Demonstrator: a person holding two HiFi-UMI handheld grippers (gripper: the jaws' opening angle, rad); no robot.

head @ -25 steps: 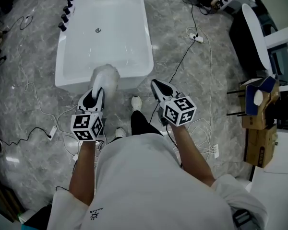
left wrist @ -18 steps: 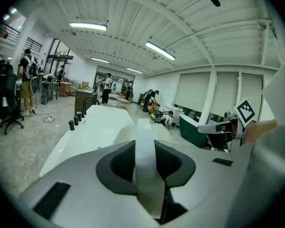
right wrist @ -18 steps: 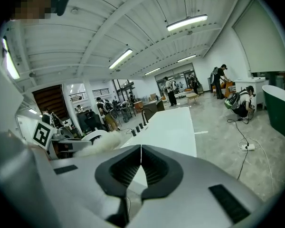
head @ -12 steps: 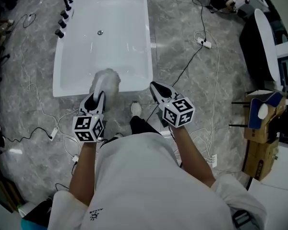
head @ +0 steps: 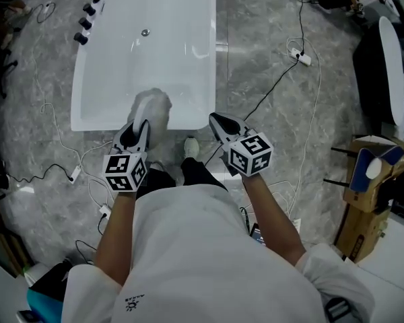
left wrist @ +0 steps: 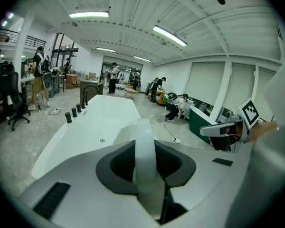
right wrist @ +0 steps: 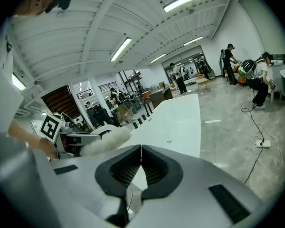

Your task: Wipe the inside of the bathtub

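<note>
The white bathtub [head: 188, 59] lies straight ahead on the grey marble floor, its near rim just beyond my grippers. My left gripper [head: 140, 126] is shut on the flat white handle [left wrist: 145, 160] of a fluffy white duster [head: 150, 108], whose head hangs over the tub's near end. In the left gripper view the tub [left wrist: 104, 122] stretches away beyond the handle. My right gripper [head: 215, 119] is shut with nothing in it, held right of the tub's near corner. In the right gripper view its jaws [right wrist: 141, 150] meet, with the duster [right wrist: 104, 137] to the left and the tub [right wrist: 178, 120] ahead.
Black tap knobs [head: 87, 15] line the tub's left rim and a drain [head: 145, 32] sits in its floor. Cables and a power strip [head: 303, 58] trail across the floor on the right. Cardboard boxes [head: 367, 194] stand far right. My shoe [head: 191, 147] is by the tub's base.
The tub has drawn nearer and lower in the head view. The duster head now reaches further over the near rim. Both grippers keep their state.
</note>
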